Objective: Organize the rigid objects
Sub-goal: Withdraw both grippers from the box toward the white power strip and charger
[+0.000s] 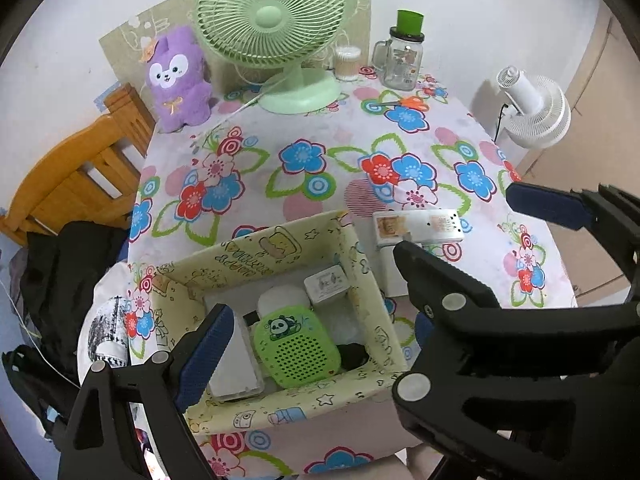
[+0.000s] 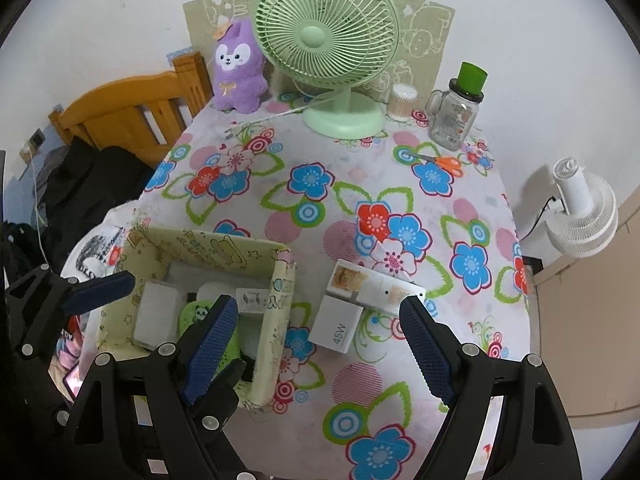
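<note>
Both grippers, right [image 2: 320, 344] and left [image 1: 320, 344], hang with jaws spread wide and nothing between the pads, above the box [image 1: 362, 268] at the table's near edge. Box already holds a flat white case [image 1: 240, 364], green panda speaker [image 1: 298, 346], small white plug [image 1: 326, 282]; outside it, just beside its right wall, lie the white power strip [image 2: 376, 284] and 45W charger [image 2: 336, 326], touching each other. Judgement: both look rigid, light, smooth-sided, likely slippery; clamp charger across its flat faces, strip across its narrow width mid-length.
</note>
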